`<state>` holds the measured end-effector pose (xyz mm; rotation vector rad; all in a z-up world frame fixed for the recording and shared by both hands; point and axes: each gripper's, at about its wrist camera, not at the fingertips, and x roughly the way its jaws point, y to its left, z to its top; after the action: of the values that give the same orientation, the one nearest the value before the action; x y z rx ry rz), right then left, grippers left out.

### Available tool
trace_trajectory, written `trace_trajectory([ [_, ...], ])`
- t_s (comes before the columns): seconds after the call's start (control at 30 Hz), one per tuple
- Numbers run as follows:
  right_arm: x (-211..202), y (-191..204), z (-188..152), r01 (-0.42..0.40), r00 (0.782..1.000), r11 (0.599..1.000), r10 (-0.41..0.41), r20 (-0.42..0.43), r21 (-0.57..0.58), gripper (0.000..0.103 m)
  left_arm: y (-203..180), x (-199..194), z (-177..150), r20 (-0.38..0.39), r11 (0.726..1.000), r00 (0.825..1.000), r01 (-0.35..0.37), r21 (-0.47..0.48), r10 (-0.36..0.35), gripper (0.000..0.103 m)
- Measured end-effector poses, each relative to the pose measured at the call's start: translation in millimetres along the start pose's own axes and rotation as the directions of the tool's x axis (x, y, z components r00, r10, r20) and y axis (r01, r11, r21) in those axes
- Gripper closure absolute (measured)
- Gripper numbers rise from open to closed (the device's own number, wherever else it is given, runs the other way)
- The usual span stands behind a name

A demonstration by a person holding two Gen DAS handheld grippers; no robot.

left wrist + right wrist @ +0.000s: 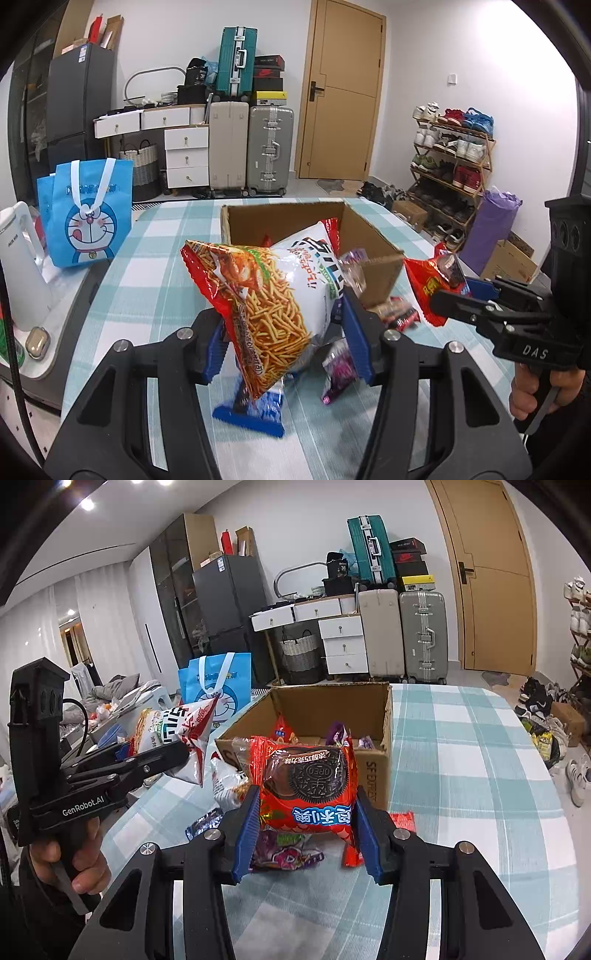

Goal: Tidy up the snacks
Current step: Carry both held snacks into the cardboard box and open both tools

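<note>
1. Two grippers, each in a person's hand, each holding one snack packet above the counter [480, 760], which wears a teal-and-white checked cloth.
2. Left gripper [284, 332]: jaws clamped on a large packet of fried noodle sticks [273, 295]. The blue pads press its lower sides; the bulk of the bag rises above and ahead of the jaws, tilted, its top corner over the near rim of the box.
3. Right gripper [306, 827]: jaws closed on a red Oreo packet [306, 786]. The packet sits squarely between the blue pads, upright, just in front of the box's near wall.
4. Cardboard box [373, 775]: open-topped, standing on the counter beyond both grippers; several small packets lie inside, details too small to read.
5. Loose snacks on the counter: a purple packet [284, 853] beneath the right jaws, a blue packet [255, 410] beneath the left jaws, a small red packet [404, 819] beside the box.
6. Blue cartoon tote bag [88, 218]: upright, left of the counter.
7. White kettle [22, 266]: at the far left edge, near the tote.
</note>
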<state>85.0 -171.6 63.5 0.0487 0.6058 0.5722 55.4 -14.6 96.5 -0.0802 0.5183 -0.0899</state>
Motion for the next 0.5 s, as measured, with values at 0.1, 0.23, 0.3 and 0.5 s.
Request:
trace_trajectory([
  [0.1,6,-3,5,-0.002,1.000,1.000,0.002,0.000,0.018,0.055,1,9,12,-0.002,1.000,1.000,-0.009,-0.010,0.009,0.051],
  [0.23,15,-8,12,-0.004,1.000,0.999,0.004,-0.003,0.035,0.055,0,23,24,-0.006,1.000,1.000,-0.028,-0.007,0.028,0.051],
  [0.3,20,-11,16,-0.001,1.000,0.999,0.001,-0.007,0.043,0.055,1,31,28,-0.011,0.999,0.999,-0.032,-0.012,0.032,0.051],
  [0.5,30,-20,24,-0.005,1.000,0.998,0.006,-0.013,0.069,0.055,5,57,38,-0.027,0.998,0.998,-0.051,-0.033,0.050,0.051],
])
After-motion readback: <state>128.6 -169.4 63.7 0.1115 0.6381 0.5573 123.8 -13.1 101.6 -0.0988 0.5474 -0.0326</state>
